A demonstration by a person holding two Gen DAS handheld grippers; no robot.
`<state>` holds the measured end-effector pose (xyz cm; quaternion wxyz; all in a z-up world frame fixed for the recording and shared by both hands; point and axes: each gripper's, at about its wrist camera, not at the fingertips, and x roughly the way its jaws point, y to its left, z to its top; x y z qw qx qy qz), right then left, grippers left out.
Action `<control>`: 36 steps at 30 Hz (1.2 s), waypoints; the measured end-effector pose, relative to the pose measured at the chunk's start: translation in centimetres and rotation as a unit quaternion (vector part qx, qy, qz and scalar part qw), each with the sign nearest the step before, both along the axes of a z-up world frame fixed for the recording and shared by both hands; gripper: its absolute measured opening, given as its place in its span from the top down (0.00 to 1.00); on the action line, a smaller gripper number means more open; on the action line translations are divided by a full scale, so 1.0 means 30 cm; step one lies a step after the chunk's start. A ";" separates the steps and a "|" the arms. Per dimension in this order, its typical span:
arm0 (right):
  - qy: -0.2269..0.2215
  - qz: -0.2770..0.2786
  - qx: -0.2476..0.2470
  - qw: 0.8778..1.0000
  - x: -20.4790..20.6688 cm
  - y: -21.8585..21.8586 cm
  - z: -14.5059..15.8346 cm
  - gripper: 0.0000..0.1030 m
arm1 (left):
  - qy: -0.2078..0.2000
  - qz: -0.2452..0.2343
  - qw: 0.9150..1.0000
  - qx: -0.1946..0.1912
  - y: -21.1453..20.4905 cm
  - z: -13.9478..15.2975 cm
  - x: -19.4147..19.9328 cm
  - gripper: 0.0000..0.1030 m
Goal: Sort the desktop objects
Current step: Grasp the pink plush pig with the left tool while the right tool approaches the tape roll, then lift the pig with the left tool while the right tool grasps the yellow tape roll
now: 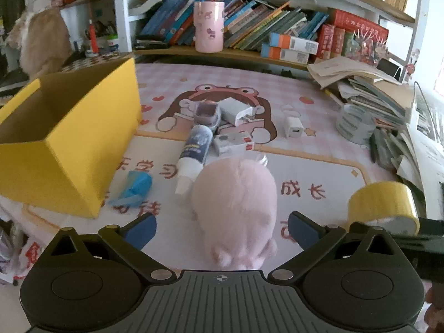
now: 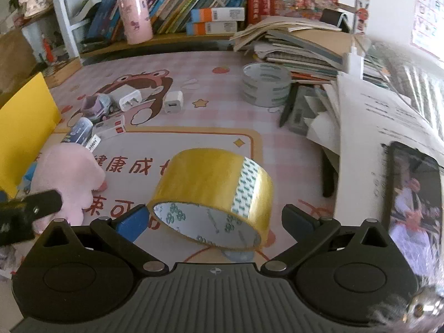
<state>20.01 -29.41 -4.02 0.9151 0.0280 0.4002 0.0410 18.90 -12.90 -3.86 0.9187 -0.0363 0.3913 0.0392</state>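
A pink plush toy [image 1: 236, 208] lies on the desk mat between the open fingers of my left gripper [image 1: 222, 230], not clamped. It also shows at the left of the right wrist view [image 2: 69, 177]. A yellow tape roll [image 2: 213, 194] sits tilted between the wide-open fingers of my right gripper [image 2: 213, 222]; its left edge is at the left finger and a gap separates it from the right finger. The roll shows in the left wrist view [image 1: 385, 208]. An open yellow box [image 1: 69, 138] stands at the left.
Behind the plush lie a tube [image 1: 194, 152], a blue object [image 1: 136, 188], a small toy car [image 1: 206, 113], white chargers [image 1: 237, 111] and a small box [image 1: 233, 143]. Grey tape rolls [image 2: 265, 84] and stacked papers [image 2: 305, 47] are at the right. A bookshelf with a pink cup [image 1: 208, 26] is at the back.
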 end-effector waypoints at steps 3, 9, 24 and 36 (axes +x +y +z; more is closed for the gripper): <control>0.005 0.007 0.000 1.000 0.018 0.001 -0.013 0.01 | 0.006 -0.008 1.000 0.003 -0.015 -0.015 0.038 0.07; 0.014 0.013 0.010 1.000 0.034 -0.008 -0.034 0.01 | 0.030 -0.012 0.999 0.001 -0.028 -0.057 0.085 0.29; -0.017 -0.004 0.031 0.999 0.012 -0.020 -0.010 0.05 | -0.032 -0.004 0.997 -0.067 0.000 0.065 -0.021 0.47; -0.064 0.015 0.047 0.997 -0.094 0.054 0.101 0.04 | -0.067 -0.011 0.995 -0.078 0.112 0.144 -0.170 0.47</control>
